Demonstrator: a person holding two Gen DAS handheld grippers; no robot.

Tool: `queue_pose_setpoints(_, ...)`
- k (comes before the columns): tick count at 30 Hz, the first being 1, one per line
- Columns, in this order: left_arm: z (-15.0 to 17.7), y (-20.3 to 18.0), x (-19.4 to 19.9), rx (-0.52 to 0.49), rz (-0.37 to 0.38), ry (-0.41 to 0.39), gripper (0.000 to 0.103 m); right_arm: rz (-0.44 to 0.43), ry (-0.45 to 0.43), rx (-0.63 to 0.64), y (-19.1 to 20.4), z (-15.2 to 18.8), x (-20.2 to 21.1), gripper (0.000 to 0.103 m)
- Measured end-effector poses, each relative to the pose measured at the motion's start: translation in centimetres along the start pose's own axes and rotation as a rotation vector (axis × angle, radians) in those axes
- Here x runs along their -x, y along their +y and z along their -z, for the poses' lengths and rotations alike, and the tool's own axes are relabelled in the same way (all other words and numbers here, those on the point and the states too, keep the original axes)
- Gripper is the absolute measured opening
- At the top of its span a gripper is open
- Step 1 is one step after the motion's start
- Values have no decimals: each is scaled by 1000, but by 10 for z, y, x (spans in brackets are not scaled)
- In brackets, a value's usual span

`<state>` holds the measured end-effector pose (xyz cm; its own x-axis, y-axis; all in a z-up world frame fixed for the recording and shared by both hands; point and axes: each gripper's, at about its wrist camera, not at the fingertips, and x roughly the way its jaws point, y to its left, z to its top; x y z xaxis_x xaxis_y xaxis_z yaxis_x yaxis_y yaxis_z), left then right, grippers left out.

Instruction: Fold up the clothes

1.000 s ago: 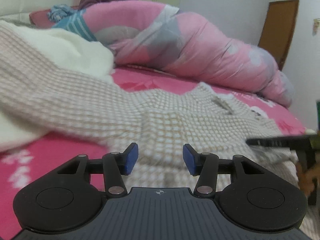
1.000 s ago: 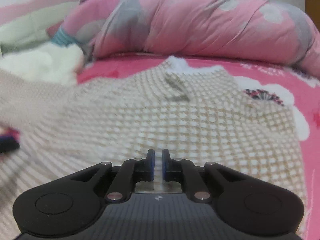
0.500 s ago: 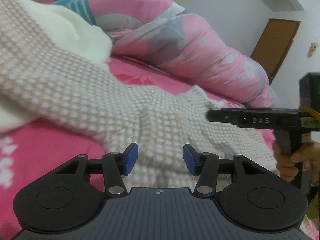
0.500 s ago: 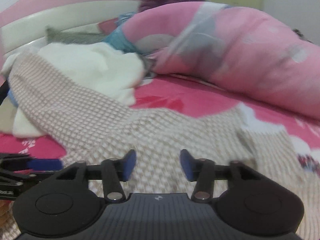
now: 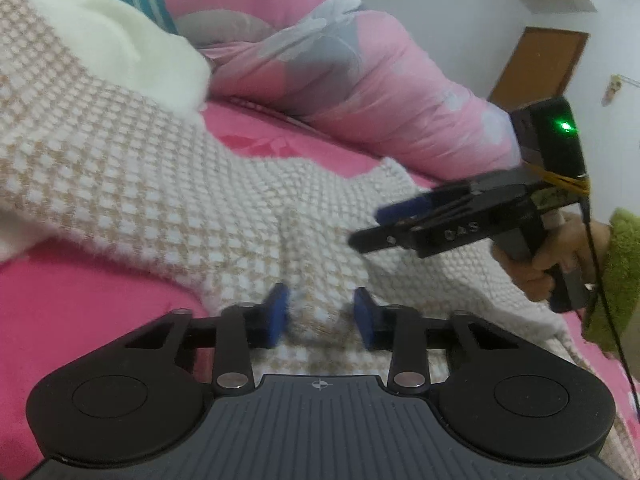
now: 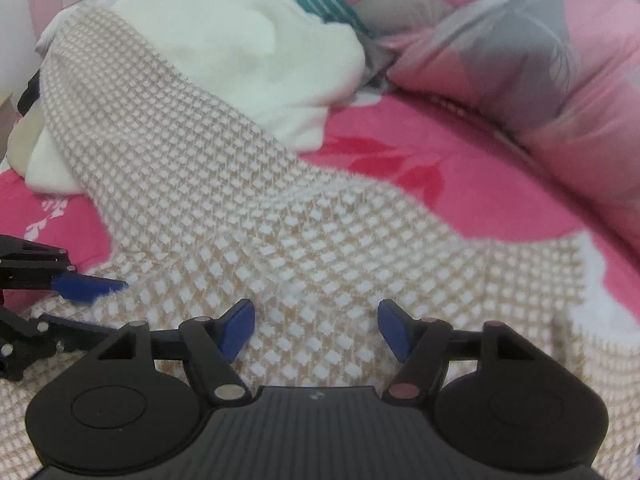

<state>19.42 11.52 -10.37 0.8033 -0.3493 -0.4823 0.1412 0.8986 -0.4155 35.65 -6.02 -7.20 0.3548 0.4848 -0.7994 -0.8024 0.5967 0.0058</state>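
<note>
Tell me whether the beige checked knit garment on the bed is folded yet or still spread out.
Mostly spread. The beige knit garment lies across the pink bedsheet, one long part draped up over the white fleece. No neat fold shows; some bunching near the front.

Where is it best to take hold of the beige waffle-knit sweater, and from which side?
Probably the raised fold of the beige waffle-knit sweater, from above at the near edge: it bunches up between the left hand-held gripper pads, while elsewhere the knit lies flat.

Left gripper (image 5: 320, 316) jaws narrow around a sweater (image 5: 168, 184) fold; right gripper (image 6: 316, 330) jaws open wide, swings left.
</note>
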Motion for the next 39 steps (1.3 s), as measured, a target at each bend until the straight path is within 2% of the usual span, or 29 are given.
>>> queue_pose_setpoints(3,1,-4,2,-27,-13,-17,19,-5,33,-4,2,2,0,52)
queue_pose_setpoints(5,2,-7,3,-47,-23,-27,18,23,35,35,8,6,3,19)
queue_pose_setpoints(7,3,-10,4,-65,-28,-42,14,71,7,76,14,10,9,7)
queue_pose_setpoints(8,3,-11,5,-73,-27,-53,14,81,-13,81,15,12,13,5)
queue_pose_setpoints(12,2,-14,8,-89,-23,-85,12,108,-91,92,17,15,31,3)
queue_pose_setpoints(18,-11,-15,2,-57,-32,-128,11,137,-180,52,7,12,52,3)
queue_pose_setpoints(27,-8,-4,-20,-23,-93,-24,12,212,-120,89,13,20,0,4)
queue_pose_setpoints(30,-7,-2,-20,-17,-94,-23,16,245,-137,72,17,24,-3,8)
queue_pose_setpoints(32,-7,-2,-16,-17,-89,-39,19,261,-171,30,13,24,11,19)
queue_pose_setpoints(36,-7,-4,3,-29,-94,-155,29,348,-300,-111,-5,35,72,21)
queue_pose_setpoints(39,-8,-10,12,-60,-56,-215,30,430,-392,-259,-25,63,132,21)
